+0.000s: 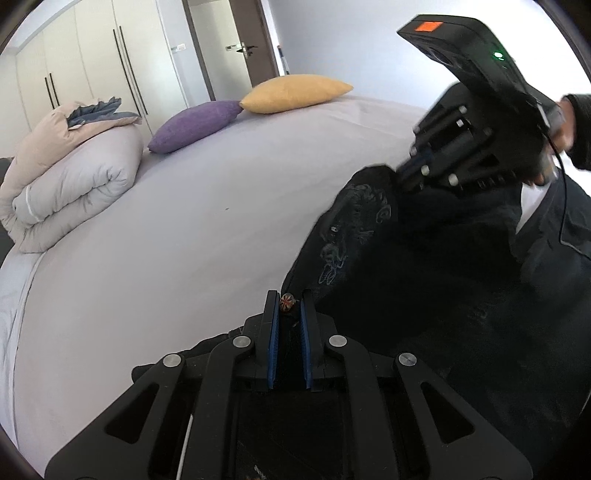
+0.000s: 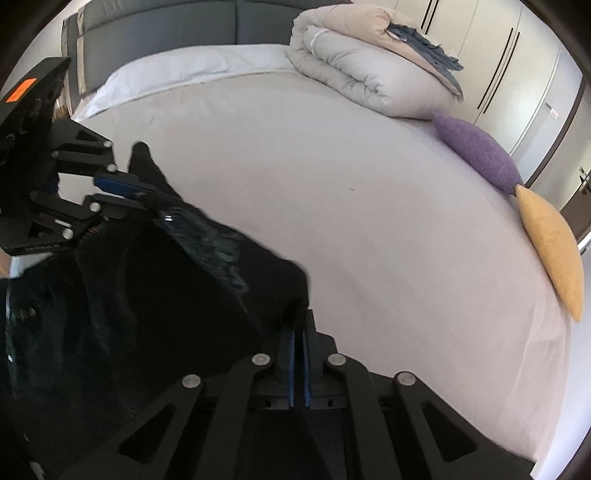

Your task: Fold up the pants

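Observation:
Black pants [image 1: 424,277] with pale embroidery hang stretched between both grippers above the bed. My left gripper [image 1: 289,306] is shut on the waistband by a small flag-pattern button [image 1: 286,302]. It also shows in the right wrist view [image 2: 147,192], clamped on the pants' corner. My right gripper [image 2: 299,325] is shut on the other corner of the pants [image 2: 147,295]. It shows in the left wrist view [image 1: 406,173], gripping the cloth's upper edge. A hand holds it at the far right.
The bed sheet [image 1: 184,229] is pale lilac. A rolled duvet [image 1: 70,177], a purple pillow [image 1: 195,125] and a yellow pillow [image 1: 295,92] lie along its far side. Wardrobe doors and a room door stand behind. The headboard [image 2: 166,26] shows in the right wrist view.

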A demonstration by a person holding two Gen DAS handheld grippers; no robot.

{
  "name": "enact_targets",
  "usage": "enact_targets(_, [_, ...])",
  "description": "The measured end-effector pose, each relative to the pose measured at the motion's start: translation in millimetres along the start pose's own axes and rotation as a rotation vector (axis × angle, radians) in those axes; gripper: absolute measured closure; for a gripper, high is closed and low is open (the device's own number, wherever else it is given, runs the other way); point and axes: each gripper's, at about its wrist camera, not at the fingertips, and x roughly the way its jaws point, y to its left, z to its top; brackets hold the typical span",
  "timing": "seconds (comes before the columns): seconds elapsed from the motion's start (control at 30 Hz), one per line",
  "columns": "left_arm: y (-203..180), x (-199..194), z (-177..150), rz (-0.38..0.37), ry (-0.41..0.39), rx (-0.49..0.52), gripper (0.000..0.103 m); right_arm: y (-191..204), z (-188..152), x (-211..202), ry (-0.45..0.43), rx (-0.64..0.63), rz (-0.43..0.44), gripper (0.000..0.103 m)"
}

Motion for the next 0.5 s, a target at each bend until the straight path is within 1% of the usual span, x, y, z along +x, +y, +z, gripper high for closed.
enact_targets(0.1, [-3.7, -14.0, -5.5, -0.003, -0.002, -0.013, 0.094, 30.0, -0.6, -5.5, -0.032, -0.014, 0.056, 0.099])
enact_targets(0.2, [-10.9, -31.4, -15.6, -0.007, -0.001, -0.014, 0.094, 55.0, -5.1, -14.5, -0.052, -0.055, 0.089, 0.099])
enact_targets(0.23, [-13.0, -36.2, -19.3, -0.007, -0.002, -0.013, 0.094, 63.5, -10.1, -19.5, -0.056, -0.071, 0.089, 0.099])
enact_targets(0.27, [-17.3, -44.9, -25.1, -0.006, -0.004, -0.007, 0.094, 73.4, -15.8, -25.3, -0.055, -0.102, 0.070, 0.099])
enact_targets(0.33, [-26.1, -57.1, -34.8, 0.001, -0.002, 0.012, 0.094, 105.1, -32.4, -38.0, -0.042, -0.248, -0.020, 0.099])
enact_targets(0.4, [-39.9, -70.2, -50.3, 0.011, 0.012, 0.043, 0.094, 142.3, -55.1, -47.3, -0.014, -0.456, -0.142, 0.099])
enact_targets(0.43, [-47.8, -75.9, -58.4, 0.015, 0.020, 0.059, 0.094, 163.6, -72.0, -50.3, 0.007, -0.584, -0.211, 0.099])
enact_targets(0.5, [-66.8, -88.9, -77.7, 0.020, 0.039, 0.097, 0.094, 196.1, -103.8, -52.6, 0.052, -0.784, -0.306, 0.099])
